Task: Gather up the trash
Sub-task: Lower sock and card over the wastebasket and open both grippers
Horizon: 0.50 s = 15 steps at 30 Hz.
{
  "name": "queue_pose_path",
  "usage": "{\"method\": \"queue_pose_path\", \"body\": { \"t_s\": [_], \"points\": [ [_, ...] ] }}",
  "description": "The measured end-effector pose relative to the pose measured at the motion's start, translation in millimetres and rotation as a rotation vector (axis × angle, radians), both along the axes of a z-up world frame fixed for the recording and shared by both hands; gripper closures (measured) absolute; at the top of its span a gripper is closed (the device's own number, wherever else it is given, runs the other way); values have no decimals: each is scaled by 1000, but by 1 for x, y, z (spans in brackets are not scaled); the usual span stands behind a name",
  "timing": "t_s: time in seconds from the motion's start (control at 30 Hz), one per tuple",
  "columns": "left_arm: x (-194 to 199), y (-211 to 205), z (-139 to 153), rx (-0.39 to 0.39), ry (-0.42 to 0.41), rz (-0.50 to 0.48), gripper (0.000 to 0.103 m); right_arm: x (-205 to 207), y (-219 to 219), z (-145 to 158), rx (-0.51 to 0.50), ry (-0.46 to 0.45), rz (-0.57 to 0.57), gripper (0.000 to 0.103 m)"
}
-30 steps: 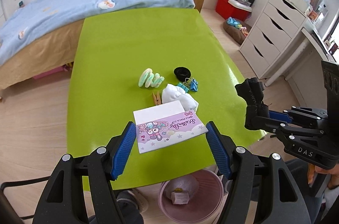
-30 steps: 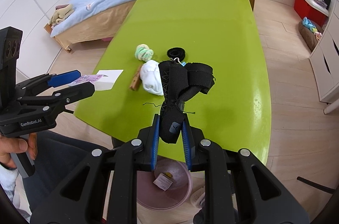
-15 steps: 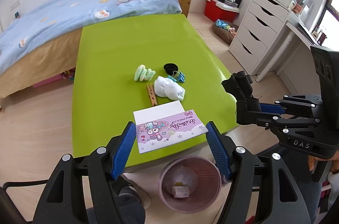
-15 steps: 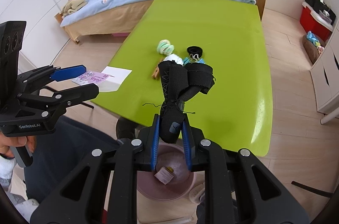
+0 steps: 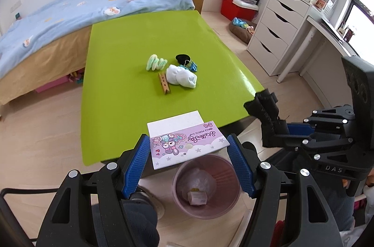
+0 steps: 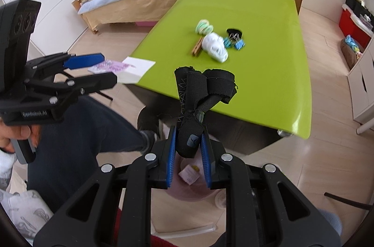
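"DAS" on right tongs

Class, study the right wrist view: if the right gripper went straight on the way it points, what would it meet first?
Probably the pink bin on the floor below the right gripper, though depth is unclear; the black strap it holds would arrive first.

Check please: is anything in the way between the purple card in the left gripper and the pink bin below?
Nothing visible blocks it. The purple card, clamped in the left gripper, hangs off the table's near edge, just above the open pink bin.
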<state>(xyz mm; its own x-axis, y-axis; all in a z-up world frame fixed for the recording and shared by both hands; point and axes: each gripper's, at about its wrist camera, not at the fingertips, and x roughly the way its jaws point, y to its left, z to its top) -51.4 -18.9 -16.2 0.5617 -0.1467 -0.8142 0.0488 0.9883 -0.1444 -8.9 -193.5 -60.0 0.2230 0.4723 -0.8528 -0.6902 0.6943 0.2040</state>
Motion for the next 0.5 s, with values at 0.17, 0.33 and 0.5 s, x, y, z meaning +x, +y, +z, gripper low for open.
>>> {"method": "queue_pose_path", "body": {
  "t_s": [0.17, 0.33, 0.5],
  "points": [
    [-13, 0, 1, -9, 0, -7, 37, -18, -2, -8, -1, 29, 24, 83],
    [-18, 1, 2, -10, -2, -8, 37, -24, -3, -14, -3, 54, 35, 66],
    [-20, 1, 2, -10, 0, -14, 37, -19, -9, -14, 3, 47, -4, 26]
  ]
}}
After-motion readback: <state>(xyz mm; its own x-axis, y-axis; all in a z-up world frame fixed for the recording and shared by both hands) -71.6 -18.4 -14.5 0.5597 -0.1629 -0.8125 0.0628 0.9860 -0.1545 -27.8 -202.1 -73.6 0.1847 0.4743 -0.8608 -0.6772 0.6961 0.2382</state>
